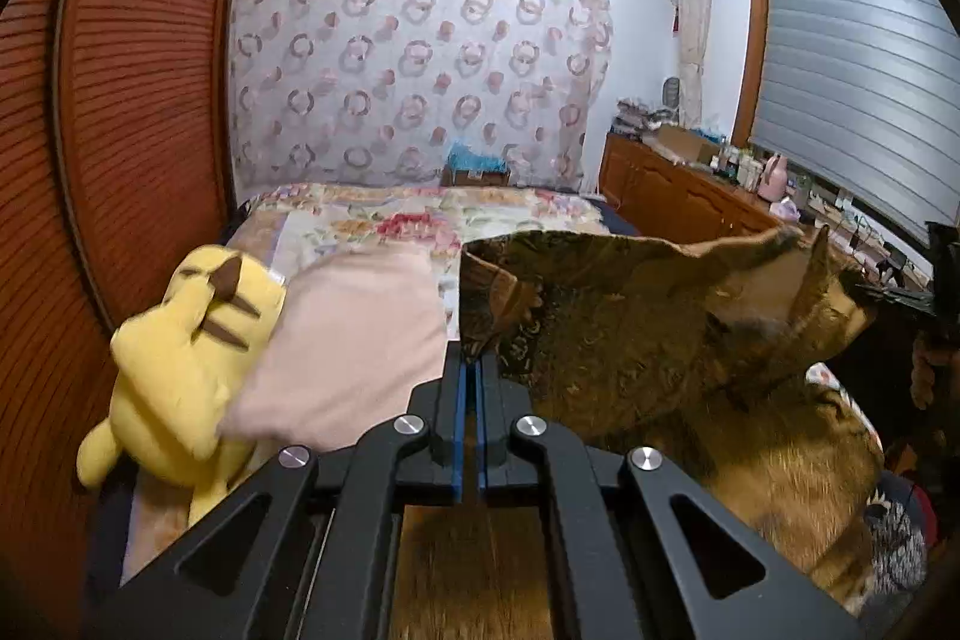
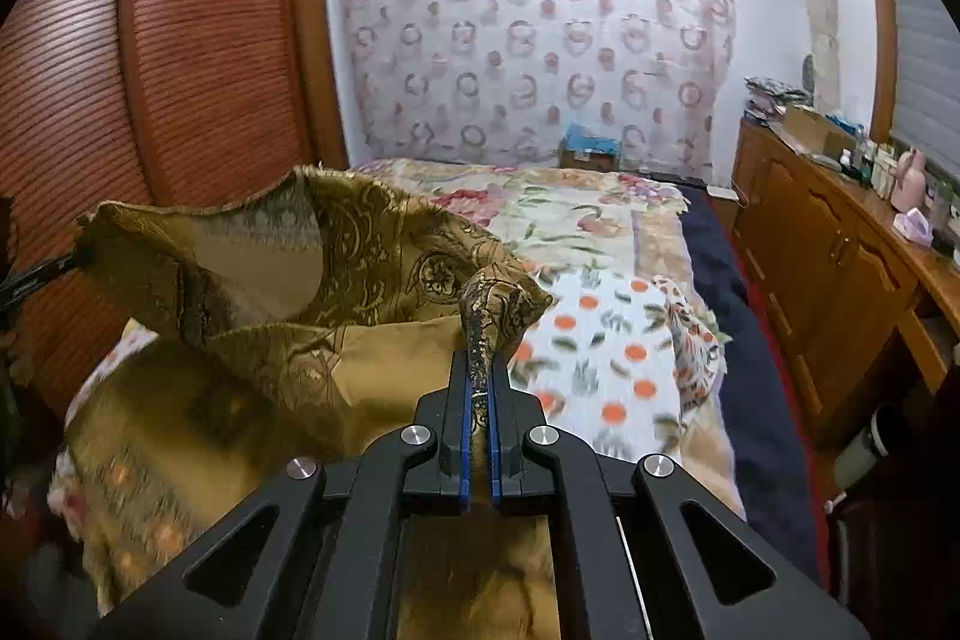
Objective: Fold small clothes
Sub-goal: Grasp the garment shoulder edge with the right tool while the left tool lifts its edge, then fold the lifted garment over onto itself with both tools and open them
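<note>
The left gripper has its 2 blue-lined jaws pressed together on a corner of the brown-gold cloth, which rises from the fingertips and spreads away to the right. The right gripper is likewise clamped on the same cloth: a narrow twisted corner runs between its blue pads and stands up just past the tips. Between the 2 grippers the cloth hangs lifted above the bed, its upper edge sagging in a loose curve, its lower part draped and blurred near each camera.

The cloth is a woven brocade with a slight sheen, olive and gold, patterned with dark paisley scrolls; its reverse side shows plainer and paler tan where it folds over. The edges look raw and slightly frayed.

Beyond the left gripper lies a soft, matte pale pink pillow, and against it leans a yellow plush toy with brown-tipped ears. Beyond the right gripper a white cloth with orange dots lies flat on the bed, its far right edge rumpled. The bed carries a floral quilt in cream, pink and green. A ribbed reddish wooden wardrobe stands on the left, a sheer curtain printed with rings hangs behind the bed, and a wooden cabinet with small bottles runs along the right wall.
</note>
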`<state>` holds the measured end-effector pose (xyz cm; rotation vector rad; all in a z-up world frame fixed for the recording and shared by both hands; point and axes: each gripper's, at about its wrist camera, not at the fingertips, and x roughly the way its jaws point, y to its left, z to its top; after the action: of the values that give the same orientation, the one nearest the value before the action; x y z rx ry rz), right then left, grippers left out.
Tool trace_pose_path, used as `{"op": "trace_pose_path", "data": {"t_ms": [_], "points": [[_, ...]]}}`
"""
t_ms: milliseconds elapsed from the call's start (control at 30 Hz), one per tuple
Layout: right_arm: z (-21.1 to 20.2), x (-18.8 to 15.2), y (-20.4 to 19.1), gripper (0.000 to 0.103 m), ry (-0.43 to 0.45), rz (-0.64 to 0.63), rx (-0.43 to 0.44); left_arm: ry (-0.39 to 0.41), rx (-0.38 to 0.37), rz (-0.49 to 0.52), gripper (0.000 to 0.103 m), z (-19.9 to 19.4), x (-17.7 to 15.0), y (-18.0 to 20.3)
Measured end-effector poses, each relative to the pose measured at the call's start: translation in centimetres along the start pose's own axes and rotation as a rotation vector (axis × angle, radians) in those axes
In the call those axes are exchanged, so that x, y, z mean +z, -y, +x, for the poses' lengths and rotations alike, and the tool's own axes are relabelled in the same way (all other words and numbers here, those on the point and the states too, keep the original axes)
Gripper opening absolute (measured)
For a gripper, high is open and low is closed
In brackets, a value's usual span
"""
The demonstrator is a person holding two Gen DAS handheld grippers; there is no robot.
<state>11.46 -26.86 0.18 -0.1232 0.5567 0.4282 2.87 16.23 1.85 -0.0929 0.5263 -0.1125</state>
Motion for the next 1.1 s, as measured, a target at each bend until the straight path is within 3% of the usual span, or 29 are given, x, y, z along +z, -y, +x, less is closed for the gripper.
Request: {"op": "trace_pose_path", "data": {"t_ms": [200,400,533,700,800,867,933,1000,1033,1100], "points": [[-4.3,-3.5,-0.2,0.004,-0.06,-0.017,0.041,-0.025,-0.003,-0.019,0.003,-2.4,-3.2,-0.3],[-7.0,-5.3,-0.2,0.004,-0.117,-0.024,0.066,-0.004,0.004,-0.019,0.003,-4.6,-4.0,0.7],[-6.4,-5.3,-0.2,0.004,-0.19,-0.026,0.109,-0.048,-0.015,-0.041,0.004,-4.3,-5.0,0.3],[-4.9,-6.7,1.3,0.004,-0.26,-0.008,0.084,-0.056,-0.008,-0.061,0.01,-4.5,-6.1,-0.9],[-5.3,-6.3,2.2,0.004,-0.23,0.038,0.101,-0.026,0.003,-0.098,0.027,-5.5,-5.8,-2.2],[-5.9,-5.9,2.2,0.006,-0.21,0.027,0.095,-0.006,-0.002,-0.123,0.047,-5.9,-5.5,-3.0],[-6.9,-5.9,1.5,0.009,-0.195,0.015,0.087,-0.008,0.001,-0.125,0.05,-5.8,-5.2,-3.2],[-7.3,-5.9,0.9,0.01,-0.182,0.007,0.085,-0.011,0.007,-0.123,0.062,-5.3,-5.0,-3.4],[-7.7,-5.8,0.9,0.014,-0.17,0.005,0.082,-0.014,0.006,-0.124,0.071,-4.9,-4.9,-3.4],[-8.7,-5.3,1.1,0.024,-0.142,0.004,0.075,-0.025,-0.001,-0.12,0.077,-3.9,-4.8,-3.2]]}}
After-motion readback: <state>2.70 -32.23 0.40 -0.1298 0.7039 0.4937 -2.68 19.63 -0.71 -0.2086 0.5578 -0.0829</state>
